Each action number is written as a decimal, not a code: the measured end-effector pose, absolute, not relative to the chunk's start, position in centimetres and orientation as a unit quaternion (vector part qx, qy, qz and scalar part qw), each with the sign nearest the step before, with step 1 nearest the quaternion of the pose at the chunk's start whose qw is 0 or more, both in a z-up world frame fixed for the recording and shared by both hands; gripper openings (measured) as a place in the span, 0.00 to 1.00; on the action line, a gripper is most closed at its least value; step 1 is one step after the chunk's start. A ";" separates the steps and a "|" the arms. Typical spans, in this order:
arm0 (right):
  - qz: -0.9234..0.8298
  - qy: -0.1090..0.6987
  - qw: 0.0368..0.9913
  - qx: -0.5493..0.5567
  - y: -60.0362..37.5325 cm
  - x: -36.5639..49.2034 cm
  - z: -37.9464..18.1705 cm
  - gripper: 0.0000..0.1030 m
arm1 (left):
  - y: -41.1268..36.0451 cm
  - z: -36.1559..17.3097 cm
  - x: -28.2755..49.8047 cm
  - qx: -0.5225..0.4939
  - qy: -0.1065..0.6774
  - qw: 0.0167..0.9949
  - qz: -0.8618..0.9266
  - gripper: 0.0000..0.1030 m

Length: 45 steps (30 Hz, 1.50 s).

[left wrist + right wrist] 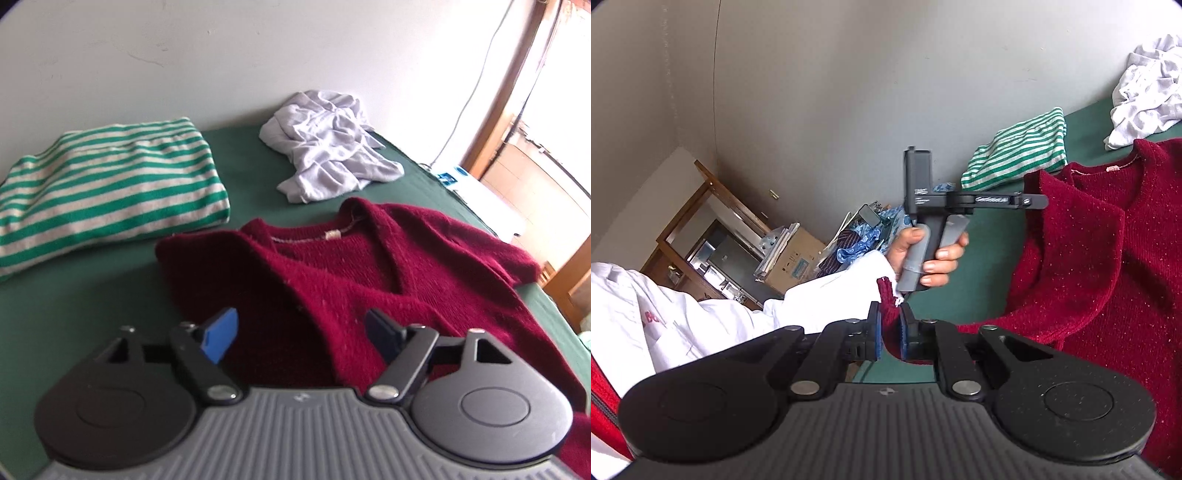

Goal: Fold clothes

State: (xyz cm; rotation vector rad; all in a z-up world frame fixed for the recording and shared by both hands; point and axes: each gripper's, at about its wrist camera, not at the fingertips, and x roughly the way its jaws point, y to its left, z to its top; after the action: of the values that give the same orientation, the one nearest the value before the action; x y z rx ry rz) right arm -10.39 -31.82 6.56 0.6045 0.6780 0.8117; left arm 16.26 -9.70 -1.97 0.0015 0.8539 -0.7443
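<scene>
A dark red knitted sweater (369,273) lies front-up on the green bed cover (92,306), its left side folded over the chest. My left gripper (303,332) hovers over that folded part, open, with nothing between its blue pads. In the right wrist view the sweater (1108,251) fills the right side, and my right gripper (890,328) is shut on a strip of its red knit that stands up between the pads. The left gripper's handle (923,229) shows there, held in a hand in a white sleeve.
A folded green-and-white striped garment (107,192) lies at the bed's left back by the wall. A crumpled pale grey garment (328,147) sits behind the sweater. A wooden door frame (506,92) stands at the right; a cardboard box (794,258) and clutter sit beyond the bed.
</scene>
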 end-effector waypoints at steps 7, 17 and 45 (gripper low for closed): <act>0.374 0.310 0.825 0.289 -31.7 -10.3 6.6 0.11 | -12.4 -3.5 17.8 -0.001 0.441 0.828 -0.346 0.13; 0.405 0.268 0.807 0.336 -32.9 -11.9 8.2 0.11 | -12.3 -0.8 18.5 0.027 0.437 0.835 -0.333 0.01; 0.353 0.442 0.800 0.201 -26.5 -16.3 -0.3 0.16 | -10.8 -2.7 13.7 0.136 0.402 0.860 -0.283 0.22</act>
State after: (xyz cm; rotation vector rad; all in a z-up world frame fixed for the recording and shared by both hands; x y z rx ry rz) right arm -16.33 -26.53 -0.30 0.4302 0.9473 0.7582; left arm 13.75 -10.78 -2.74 0.2859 0.8447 -0.5951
